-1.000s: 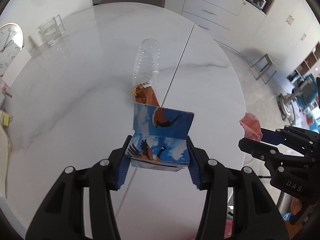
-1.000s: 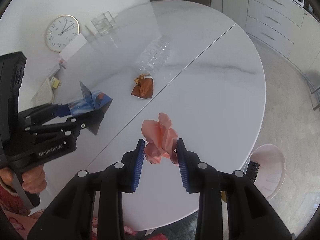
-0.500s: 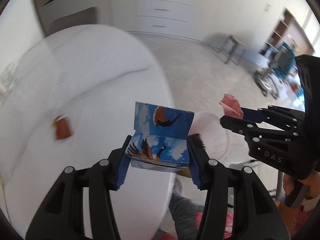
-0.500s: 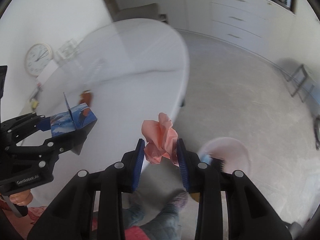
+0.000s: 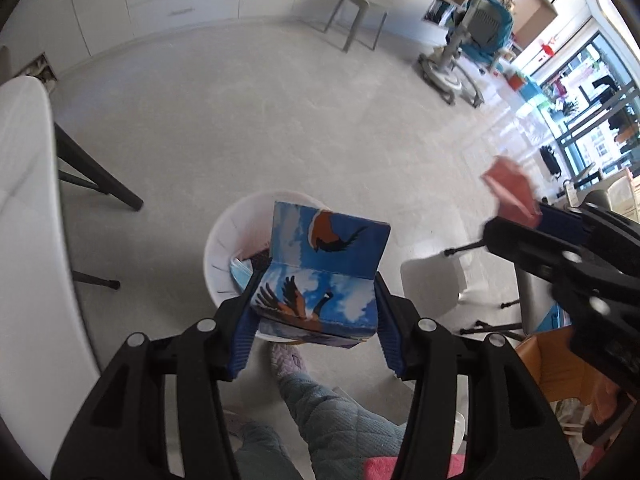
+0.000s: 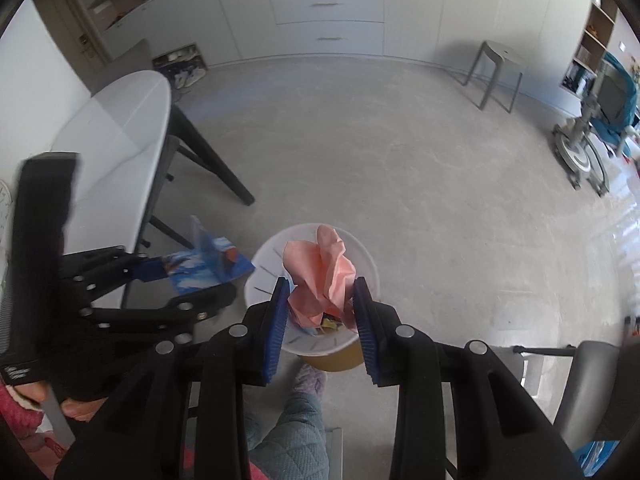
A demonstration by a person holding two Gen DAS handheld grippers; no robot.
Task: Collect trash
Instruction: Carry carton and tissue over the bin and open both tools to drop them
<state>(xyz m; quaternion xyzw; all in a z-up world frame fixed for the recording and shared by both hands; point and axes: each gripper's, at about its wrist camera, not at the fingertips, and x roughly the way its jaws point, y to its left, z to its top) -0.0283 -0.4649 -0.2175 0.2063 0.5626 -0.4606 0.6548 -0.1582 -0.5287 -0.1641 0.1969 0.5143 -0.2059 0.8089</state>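
Note:
My left gripper point(image 5: 316, 280) points down over a white waste bin point(image 5: 224, 236) on the floor. Between its blue pads is a blue cardboard box printed with birds point(image 5: 328, 248); the jaws are opening, and both pads still touch the box's sides. My right gripper point(image 6: 320, 284) is shut on a crumpled pink paper point(image 6: 320, 268) directly above the same bin point(image 6: 264, 256), which holds some trash. The right wrist view shows the left gripper point(image 6: 160, 276) with the box point(image 6: 208, 264) just left of the bin. In the left wrist view, the pink paper point(image 5: 510, 186) sits at the right.
The white table point(image 6: 120, 120) with dark legs stands to the left of the bin. A person's quilted trouser leg and slipper point(image 6: 308, 380) are right below the bin. A grey stool point(image 6: 496, 68) and a wheeled chair point(image 6: 592, 128) stand far across the floor.
Both grippers have swung off the table top and to the right, and now hang over the floor bin. The box and the pink paper stay in the jaws.

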